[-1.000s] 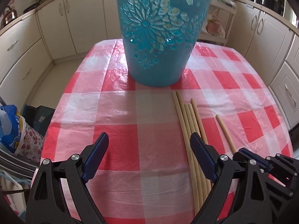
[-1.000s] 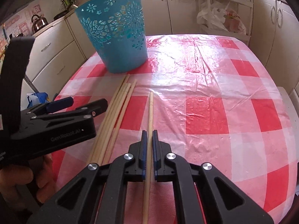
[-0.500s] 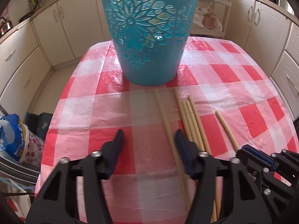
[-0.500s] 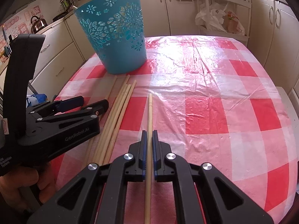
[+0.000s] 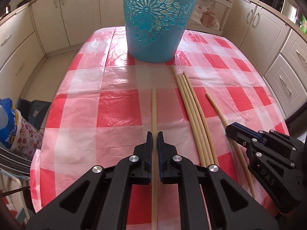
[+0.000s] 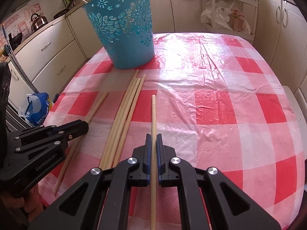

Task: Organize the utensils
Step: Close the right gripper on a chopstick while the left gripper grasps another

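Both grippers' fingers clamp chopsticks | left stick [image 5: 154, 111] (lengthwise) points at bucket [image 5: 156, 25] | right stick [image 6: 153, 115] likewise

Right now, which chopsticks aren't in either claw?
The bundle of four lying together between the clamped singles: left claw grips one, right claw another.
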Demonstrator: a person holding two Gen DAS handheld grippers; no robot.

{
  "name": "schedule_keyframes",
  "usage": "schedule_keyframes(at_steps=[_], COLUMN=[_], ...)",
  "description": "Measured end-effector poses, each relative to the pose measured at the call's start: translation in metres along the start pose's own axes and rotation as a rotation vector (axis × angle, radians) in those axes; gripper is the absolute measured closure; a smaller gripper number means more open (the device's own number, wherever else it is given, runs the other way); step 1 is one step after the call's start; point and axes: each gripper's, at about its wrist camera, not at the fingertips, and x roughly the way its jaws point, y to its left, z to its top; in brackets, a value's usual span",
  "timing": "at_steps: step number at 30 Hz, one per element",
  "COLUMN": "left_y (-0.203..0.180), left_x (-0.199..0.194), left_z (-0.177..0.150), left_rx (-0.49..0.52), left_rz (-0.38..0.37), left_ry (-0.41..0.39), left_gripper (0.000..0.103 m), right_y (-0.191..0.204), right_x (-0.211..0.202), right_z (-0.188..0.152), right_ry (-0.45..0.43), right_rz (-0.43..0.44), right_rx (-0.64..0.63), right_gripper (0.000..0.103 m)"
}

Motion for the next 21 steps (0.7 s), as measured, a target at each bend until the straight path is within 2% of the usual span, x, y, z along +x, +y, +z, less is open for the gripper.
schedule_keyframes(at_steps=[5,7,21], left_y=[-0.003,-0.005,-0.009], left_x=[0.006,0.007,0.011], left_z=[0.009,0.011,0.016], left_rx=[0.009,0.013,0.025], left_rz=[0.023,0.025,0.037], left_ry=[-0.003,-0.007,-0.026], left_gripper=[0.072,0.069,0.066], right_y=[0.004,0.004,0.005], right_x=[0.001,0.002,0.005], right_z=[0.001,0.002,0.006], right_ry=[0.004,0.001,-0.001], right_rz=[-0.018,-0.02,-0.024], right_rx=[-0.045,-0.05,-0.056], right_gripper=[0.097,0.097,0.097])
